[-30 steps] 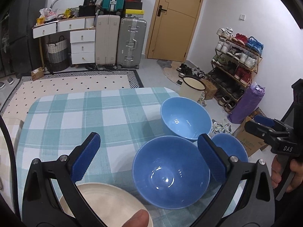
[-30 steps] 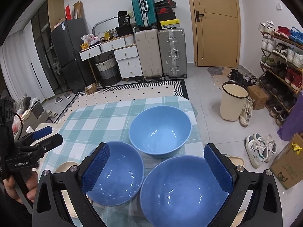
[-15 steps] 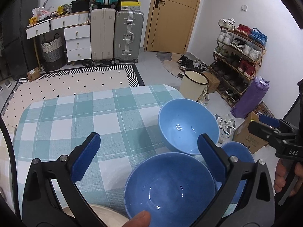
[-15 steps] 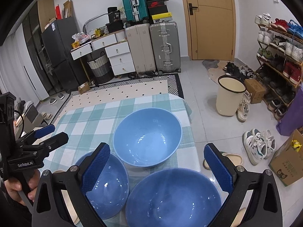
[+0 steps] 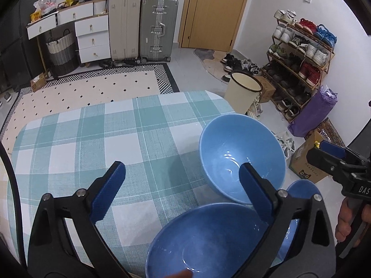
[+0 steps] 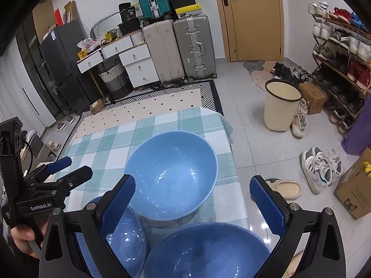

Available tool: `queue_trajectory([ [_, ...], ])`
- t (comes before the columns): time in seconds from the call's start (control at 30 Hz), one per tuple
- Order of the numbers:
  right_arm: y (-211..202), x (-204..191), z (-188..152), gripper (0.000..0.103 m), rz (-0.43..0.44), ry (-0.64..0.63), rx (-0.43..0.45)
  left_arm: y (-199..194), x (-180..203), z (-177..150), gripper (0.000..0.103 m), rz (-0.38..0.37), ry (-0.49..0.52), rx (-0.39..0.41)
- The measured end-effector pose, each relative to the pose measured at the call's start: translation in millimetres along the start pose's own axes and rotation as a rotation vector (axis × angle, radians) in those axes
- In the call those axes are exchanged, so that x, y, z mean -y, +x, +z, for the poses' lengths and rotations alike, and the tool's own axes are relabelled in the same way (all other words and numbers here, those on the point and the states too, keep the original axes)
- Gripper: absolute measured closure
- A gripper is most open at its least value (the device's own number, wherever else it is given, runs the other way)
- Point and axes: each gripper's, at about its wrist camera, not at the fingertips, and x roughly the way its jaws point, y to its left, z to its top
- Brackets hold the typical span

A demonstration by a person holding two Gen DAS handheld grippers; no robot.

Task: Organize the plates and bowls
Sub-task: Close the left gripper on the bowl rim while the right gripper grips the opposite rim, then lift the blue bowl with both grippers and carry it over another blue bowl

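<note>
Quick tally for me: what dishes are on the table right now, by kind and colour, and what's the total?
Blue bowls: 3, the far bowl, the near-left bowl and the near-right bowl.
Plates: none identifiable in either wrist view.
Total: 3 dishes on the checked tablecloth.

Three glossy blue bowls stand upright and empty on the checked counter (image 6: pixel 162 125). The far bowl (image 6: pixel 171 176) sits near the counter's right edge; the left bowl (image 6: pixel 125 241) and near bowl (image 6: pixel 206 252) lie just beside it, closer in.
</note>
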Motion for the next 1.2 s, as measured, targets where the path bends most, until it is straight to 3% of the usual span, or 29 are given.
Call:
queue_trajectory([
  [0.5,61.8,27.7,-2.6,0.023,0.025,0.065,-0.101,83.5,5.0,-1.2,0.034,-0.009,-0.023,-0.133],
  [0.77,83.6,34.5,-8.7,0.044,0.036,0.071,-0.134,107.1,12.0,-3.8,0.055,-0.028,-0.006,-0.173],
  [1.03,87.6,33.4,-11.2,0.070,0.031,0.068,-0.135,113.8,22.2,-6.4,0.086,-0.067,0.015,-0.173],
  [1.2,87.5,32.5,-11.9,0.085,0.010,0.055,-0.129,110.7,27.2,-6.9,0.092,-0.061,0.016,-0.160],
])
